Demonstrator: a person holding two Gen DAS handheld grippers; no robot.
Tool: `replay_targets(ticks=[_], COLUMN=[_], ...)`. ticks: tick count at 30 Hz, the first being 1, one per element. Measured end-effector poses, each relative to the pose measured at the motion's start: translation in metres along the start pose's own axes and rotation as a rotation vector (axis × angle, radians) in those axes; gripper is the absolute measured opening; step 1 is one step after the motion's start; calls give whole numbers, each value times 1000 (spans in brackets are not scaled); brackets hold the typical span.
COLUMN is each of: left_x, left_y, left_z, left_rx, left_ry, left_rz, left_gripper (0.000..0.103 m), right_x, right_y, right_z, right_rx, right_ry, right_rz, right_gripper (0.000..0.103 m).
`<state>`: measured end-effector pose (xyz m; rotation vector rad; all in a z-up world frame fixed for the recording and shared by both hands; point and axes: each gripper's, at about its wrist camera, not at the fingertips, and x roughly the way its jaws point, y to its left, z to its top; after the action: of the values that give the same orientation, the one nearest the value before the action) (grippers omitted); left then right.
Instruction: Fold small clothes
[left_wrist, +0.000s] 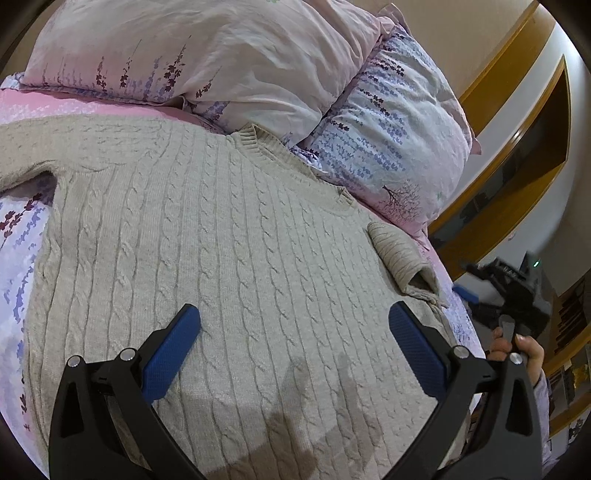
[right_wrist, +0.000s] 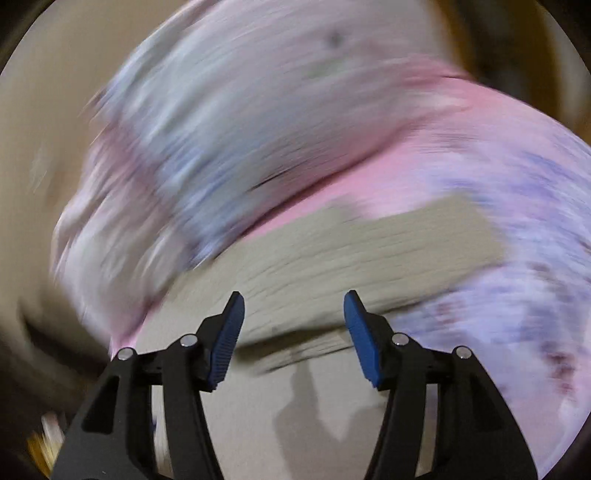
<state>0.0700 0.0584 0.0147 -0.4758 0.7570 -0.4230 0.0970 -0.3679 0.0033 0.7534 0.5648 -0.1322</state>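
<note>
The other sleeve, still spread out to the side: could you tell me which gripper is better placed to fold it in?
Left, probably: the left gripper hangs open over the sweater, nearer that sleeve.

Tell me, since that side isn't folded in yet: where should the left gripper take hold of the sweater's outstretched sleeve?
Probably near the far end of the sleeve, where it lies flat across the bedsheet at the picture's left. Come from above with the left gripper, one finger on each long edge, pinching the full thickness. The sweater body is spread flat, so the sleeve can fold across it.
</note>
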Motion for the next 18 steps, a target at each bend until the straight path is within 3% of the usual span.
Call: replay_targets(ticks=[5,11,14,16,18], left_x=[0,0,-1,-8,-19], left_y=[0,-1,-1,0,-1], left_z=[0,0,5,13,24], left_rx=[5,4,0,-16,-1], left_ry=[3,4,40,46,21], left_rz=[5,8,17,13,47], left_gripper=[102,102,102,102,102], right_x=[12,24,32,38,37], right_y=[-46,-58,-60,-61,-63], right_z=[10,17,21,25,28], right_rx=[217,256,267,262,260], right_ry=[54,33,11,8,-2], right_rz=[-60,-35,-47,-62,-43], right_gripper=[50,46,31,15,10])
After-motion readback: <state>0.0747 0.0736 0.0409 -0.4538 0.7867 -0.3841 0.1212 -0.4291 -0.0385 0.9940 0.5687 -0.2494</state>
